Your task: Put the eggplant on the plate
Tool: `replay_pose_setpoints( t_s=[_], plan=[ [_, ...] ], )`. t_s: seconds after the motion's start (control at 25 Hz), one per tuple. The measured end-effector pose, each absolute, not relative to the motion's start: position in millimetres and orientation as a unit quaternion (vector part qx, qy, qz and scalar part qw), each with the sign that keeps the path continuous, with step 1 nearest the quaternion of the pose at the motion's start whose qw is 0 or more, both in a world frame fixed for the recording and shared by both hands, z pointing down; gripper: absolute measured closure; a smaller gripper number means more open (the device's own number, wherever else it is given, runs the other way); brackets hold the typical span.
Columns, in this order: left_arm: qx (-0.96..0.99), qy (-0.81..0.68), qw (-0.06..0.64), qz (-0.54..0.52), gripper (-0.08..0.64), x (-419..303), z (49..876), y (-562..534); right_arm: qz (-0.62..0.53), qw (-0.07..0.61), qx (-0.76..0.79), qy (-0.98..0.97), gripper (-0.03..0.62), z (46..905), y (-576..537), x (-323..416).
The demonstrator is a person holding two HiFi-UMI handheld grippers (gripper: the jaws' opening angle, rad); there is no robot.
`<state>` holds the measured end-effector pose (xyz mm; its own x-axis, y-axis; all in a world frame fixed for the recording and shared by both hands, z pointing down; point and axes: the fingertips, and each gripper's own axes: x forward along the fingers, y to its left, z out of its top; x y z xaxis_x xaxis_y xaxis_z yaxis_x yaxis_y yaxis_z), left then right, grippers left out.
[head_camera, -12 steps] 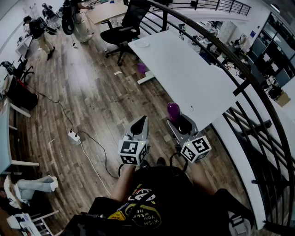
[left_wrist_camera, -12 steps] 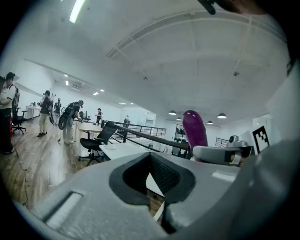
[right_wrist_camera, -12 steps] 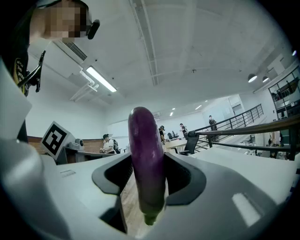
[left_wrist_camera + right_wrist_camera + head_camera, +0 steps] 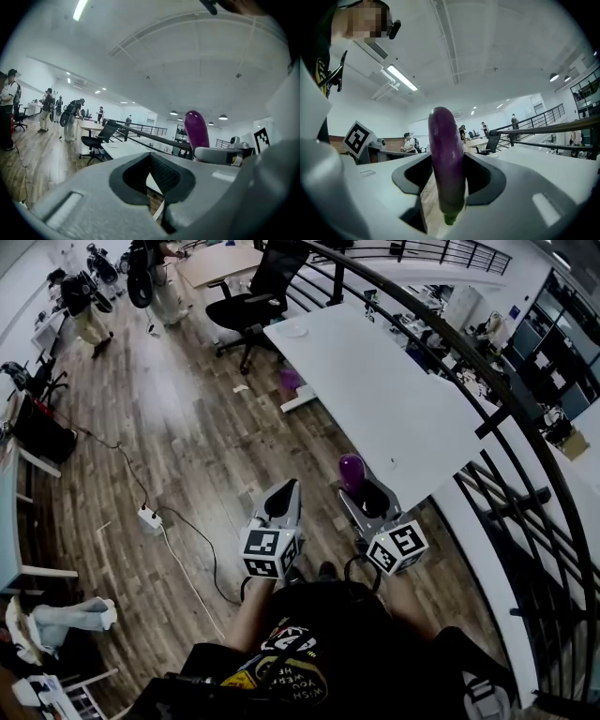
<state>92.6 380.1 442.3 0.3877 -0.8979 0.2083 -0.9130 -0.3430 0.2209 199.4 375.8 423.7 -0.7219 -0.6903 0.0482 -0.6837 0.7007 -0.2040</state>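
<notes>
Plate, probably, lies far along white table; plank floor around.

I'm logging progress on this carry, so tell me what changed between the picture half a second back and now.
Nothing has visibly changed. The right gripper keeps its jaws clamped on the long purple eggplant, held upright. The left gripper stays shut and empty beside it. The small white plate still sits at the far end of the white table.
</notes>
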Motion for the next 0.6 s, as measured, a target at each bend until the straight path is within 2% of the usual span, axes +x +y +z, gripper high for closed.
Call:
replay_pose_setpoints(
  t_s=[0.6],
  plan=[
    [0.814,-0.554,0.172,0.021,0.555,49,457,378,-0.135,0.008,-0.357,0.924,0.380,437,372,161]
  ],
)
